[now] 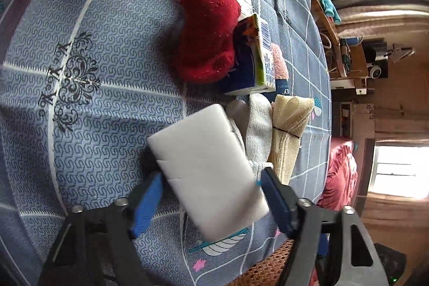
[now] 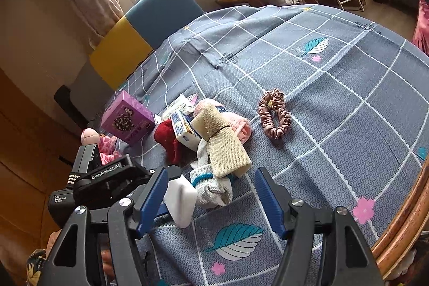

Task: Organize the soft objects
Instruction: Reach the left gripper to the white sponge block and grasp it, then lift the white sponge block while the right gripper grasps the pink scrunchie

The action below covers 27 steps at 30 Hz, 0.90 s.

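Status: early. Most soft items are unsorted on the bench (image 2: 321, 66), which carries a blue-grey checked cloth.

Left gripper (image 1: 211, 173): jaws pinching the white sponge block (image 1: 198, 146) across its long sides. The right wrist view shows the block tilted on edge just beside the pile, so it looks gripped, not just lying there. I judge this to be the item currently being handled. Its destination is not evident.

Right gripper (image 2: 210, 178): jaws spread, nothing between the pads. It hangs over the cloth just short of the white sock (image 2: 211, 186).

Pile, centre of bench, all touching or overlapping:
- red knitted piece (image 1: 209, 39), leaning against a small drink carton (image 1: 254, 55)
- pink knitted piece (image 2: 236, 122), partly under the carton
- white sock with a blue band, lying under a beige mesh bandage roll (image 2: 225, 144)

Apart from the pile: a pink satin scrunchie (image 2: 273, 114) lies alone to the right. A purple box (image 2: 128, 119) and a pink plush toy (image 2: 106, 144) sit to the left.

A brown woven rim (image 2: 402, 219) shows at the near right edge of the bench. I cannot tell whether it is a basket, or whether anything is already in it.

Done: no grouping or stacking is visible. Left: sponge to place; red piece, pink piece, sock, bandage, scrunchie and toy still to sort. The carton and the box are rigid, so presumably they are to be kept out.
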Tool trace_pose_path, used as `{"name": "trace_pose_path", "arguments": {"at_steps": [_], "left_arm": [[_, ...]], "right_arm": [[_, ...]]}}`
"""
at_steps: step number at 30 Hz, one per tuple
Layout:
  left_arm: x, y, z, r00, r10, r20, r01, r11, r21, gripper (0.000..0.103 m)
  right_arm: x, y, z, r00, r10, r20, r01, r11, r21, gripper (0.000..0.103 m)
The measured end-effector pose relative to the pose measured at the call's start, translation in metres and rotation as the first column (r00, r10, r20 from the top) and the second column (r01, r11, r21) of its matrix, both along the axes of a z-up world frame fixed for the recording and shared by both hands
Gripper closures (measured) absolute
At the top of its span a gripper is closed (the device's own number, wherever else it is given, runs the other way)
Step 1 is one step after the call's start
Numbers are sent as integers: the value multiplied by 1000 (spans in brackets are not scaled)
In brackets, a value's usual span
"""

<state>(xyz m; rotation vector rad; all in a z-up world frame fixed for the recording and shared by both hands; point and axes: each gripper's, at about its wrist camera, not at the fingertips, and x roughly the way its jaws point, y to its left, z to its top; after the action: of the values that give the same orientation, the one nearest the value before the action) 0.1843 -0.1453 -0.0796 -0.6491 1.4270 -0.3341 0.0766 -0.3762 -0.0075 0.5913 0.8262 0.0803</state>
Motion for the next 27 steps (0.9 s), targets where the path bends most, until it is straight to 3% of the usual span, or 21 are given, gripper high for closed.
{"name": "trace_pose_path", "arguments": {"at_steps": [7, 10, 15, 18, 21, 27], "left_arm": [[-13, 17, 14, 990, -86, 115, 85, 996, 10, 42], [-22, 33, 33, 964, -166, 208, 151, 985, 89, 42], [-38, 71, 41, 920, -294, 259, 244, 947, 210, 42], [-48, 99, 32, 906, -334, 258, 261, 924, 281, 41], [-50, 125, 21, 914, -326, 241, 252, 923, 291, 41], [-52, 124, 3, 917, -320, 237, 226, 909, 351, 39]], "right_arm": [[0, 2, 1, 1000, 2, 3, -1, 1000, -15, 35], [-1, -1, -1, 1000, -12, -14, 12, 1000, 0, 35], [11, -5, -8, 995, -12, -96, 12, 1000, 3, 35], [26, -9, -6, 990, -36, -135, 29, 998, -54, 39], [49, -21, -4, 981, -94, -170, 71, 988, -136, 50], [111, -30, -28, 944, -137, -300, 40, 951, -307, 59]]}}
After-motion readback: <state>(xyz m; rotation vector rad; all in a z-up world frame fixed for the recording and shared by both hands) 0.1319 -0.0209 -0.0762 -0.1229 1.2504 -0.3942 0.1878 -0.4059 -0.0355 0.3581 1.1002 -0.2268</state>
